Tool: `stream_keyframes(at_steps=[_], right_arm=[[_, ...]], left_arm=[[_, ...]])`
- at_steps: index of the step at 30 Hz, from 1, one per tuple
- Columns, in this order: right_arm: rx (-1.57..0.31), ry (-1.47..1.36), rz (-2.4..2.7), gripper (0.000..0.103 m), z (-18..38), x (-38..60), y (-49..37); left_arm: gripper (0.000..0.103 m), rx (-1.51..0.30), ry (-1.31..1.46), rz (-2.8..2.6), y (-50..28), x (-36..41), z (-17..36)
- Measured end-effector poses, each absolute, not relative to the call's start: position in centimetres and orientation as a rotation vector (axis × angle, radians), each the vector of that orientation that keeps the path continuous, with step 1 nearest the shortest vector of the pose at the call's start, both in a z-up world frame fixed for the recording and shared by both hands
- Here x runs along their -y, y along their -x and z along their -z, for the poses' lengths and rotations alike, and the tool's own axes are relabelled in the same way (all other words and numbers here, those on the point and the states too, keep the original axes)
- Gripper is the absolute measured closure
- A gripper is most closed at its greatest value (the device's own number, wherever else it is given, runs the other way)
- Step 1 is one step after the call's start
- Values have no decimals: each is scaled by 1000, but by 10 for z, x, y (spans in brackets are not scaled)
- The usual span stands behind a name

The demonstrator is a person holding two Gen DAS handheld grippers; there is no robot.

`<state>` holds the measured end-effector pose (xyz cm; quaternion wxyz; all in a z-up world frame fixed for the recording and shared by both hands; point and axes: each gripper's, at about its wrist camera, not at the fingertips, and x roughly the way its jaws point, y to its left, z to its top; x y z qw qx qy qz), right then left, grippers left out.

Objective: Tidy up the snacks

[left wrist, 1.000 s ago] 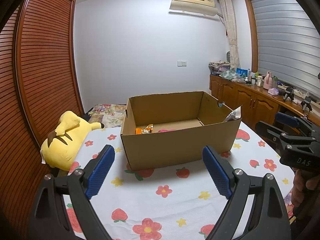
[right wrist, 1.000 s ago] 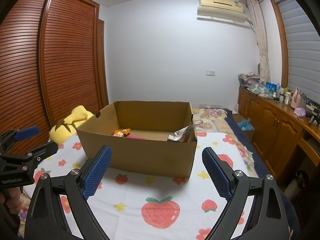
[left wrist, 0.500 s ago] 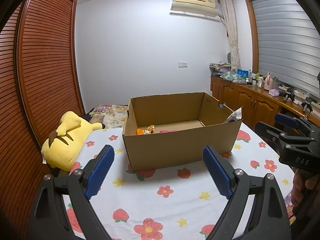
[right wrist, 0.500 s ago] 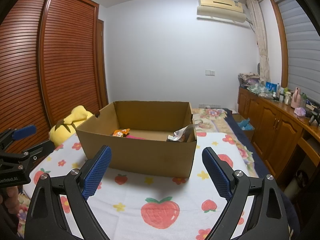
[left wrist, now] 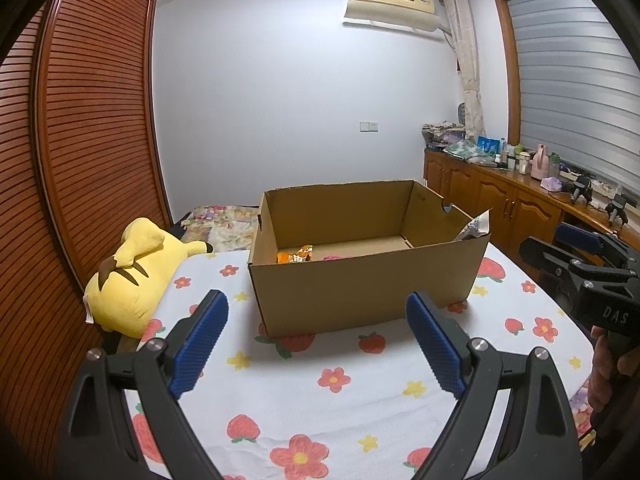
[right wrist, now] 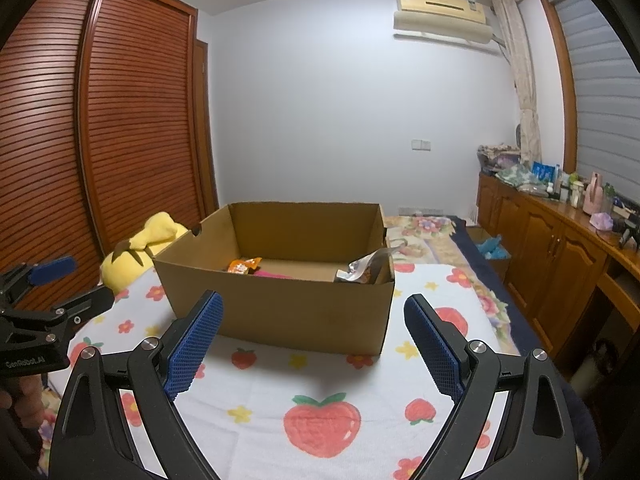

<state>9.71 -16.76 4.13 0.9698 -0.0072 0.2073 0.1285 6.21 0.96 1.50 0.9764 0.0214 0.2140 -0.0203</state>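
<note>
An open cardboard box (left wrist: 360, 284) (right wrist: 280, 308) stands on a bed sheet printed with flowers and strawberries (left wrist: 320, 400) (right wrist: 320, 400). Inside it lie an orange snack packet (left wrist: 298, 255) (right wrist: 243, 266), a pink packet (left wrist: 334, 258) (right wrist: 270, 274) and a silver foil packet (left wrist: 476, 226) (right wrist: 362, 270) leaning in the right corner. My left gripper (left wrist: 316, 340) hovers open in front of the box, nothing between its blue pads. My right gripper (right wrist: 314, 340) is likewise open and empty, short of the box; it also shows at the right edge of the left wrist view (left wrist: 576, 256).
A yellow plush toy (left wrist: 132, 280) (right wrist: 148, 240) lies left of the box against a slatted wooden wardrobe (left wrist: 80, 140). A wooden cabinet (right wrist: 560, 264) cluttered with bottles runs along the right wall. A person's hand (left wrist: 612, 360) grips the right handle.
</note>
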Motion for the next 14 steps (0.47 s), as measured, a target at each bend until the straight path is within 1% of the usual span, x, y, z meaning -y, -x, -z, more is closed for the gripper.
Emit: stream_keyframes(at_steps=[14], right_arm=[[-423, 16, -257, 9, -40, 168, -98]], left_arm=[[10, -432, -42, 40, -62, -10, -14]])
